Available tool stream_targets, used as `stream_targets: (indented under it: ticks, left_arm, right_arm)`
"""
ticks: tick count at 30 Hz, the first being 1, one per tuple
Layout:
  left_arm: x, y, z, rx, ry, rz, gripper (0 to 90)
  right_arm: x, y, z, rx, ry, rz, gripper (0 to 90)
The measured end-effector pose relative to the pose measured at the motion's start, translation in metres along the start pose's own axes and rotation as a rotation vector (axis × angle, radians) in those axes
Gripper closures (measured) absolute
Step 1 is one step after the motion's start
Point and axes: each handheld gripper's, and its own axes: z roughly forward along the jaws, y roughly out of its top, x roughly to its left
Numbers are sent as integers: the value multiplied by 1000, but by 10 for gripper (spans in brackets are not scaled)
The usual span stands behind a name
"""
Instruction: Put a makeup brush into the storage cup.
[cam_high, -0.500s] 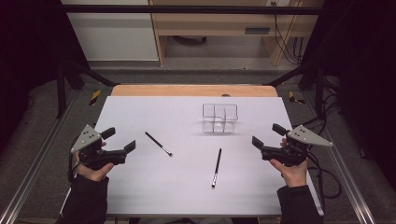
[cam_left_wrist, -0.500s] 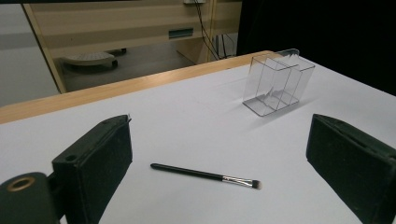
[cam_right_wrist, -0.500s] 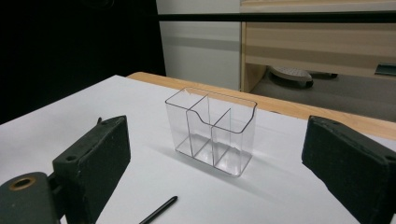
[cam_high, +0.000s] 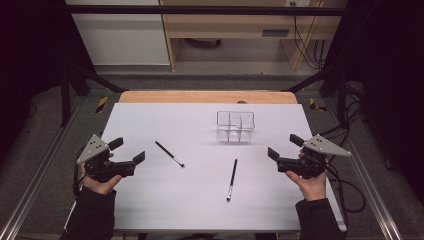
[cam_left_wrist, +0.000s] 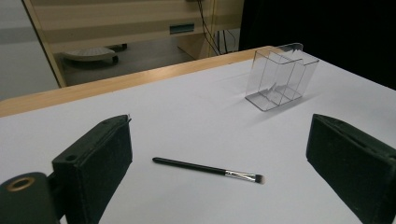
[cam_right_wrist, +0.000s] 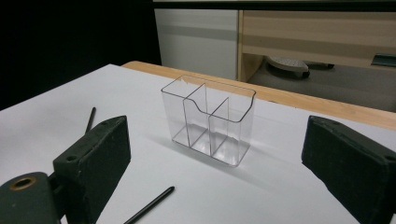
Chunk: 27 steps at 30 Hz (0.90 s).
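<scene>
Both grippers hover low over the white surface (cam_high: 150, 120), jaws spread wide, nothing between them. Left gripper (cam_high: 129, 151) sits at the left edge; its brush (cam_high: 169, 154) lies flat just ahead & to the right, handle end toward the far left, bristles toward the centre, so the long axis runs diagonally across the line of approach. In the left gripper view that brush (cam_left_wrist: 208, 169) lies crosswise between the pads. Second brush (cam_high: 232, 179) lies near centre, nearly front-to-back, closer to the right gripper (cam_high: 285, 147). Clear organizer (cam_high: 235, 126) stands upright beyond, w/ compartments empty. Likely left goes first; the wrist probably needs no big turn.
</scene>
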Motion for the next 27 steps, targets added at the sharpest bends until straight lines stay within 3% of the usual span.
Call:
stream_targets:
  ticks: [22,27]
  left_arm:
    - [1,-7,7,30,-2,-4,66]
    - [1,-8,8,36,-1,-2,66]
  right_arm:
    - [33,-8,32,104,39,-15,92]
    - [42,-14,44,146,42,-43,93]
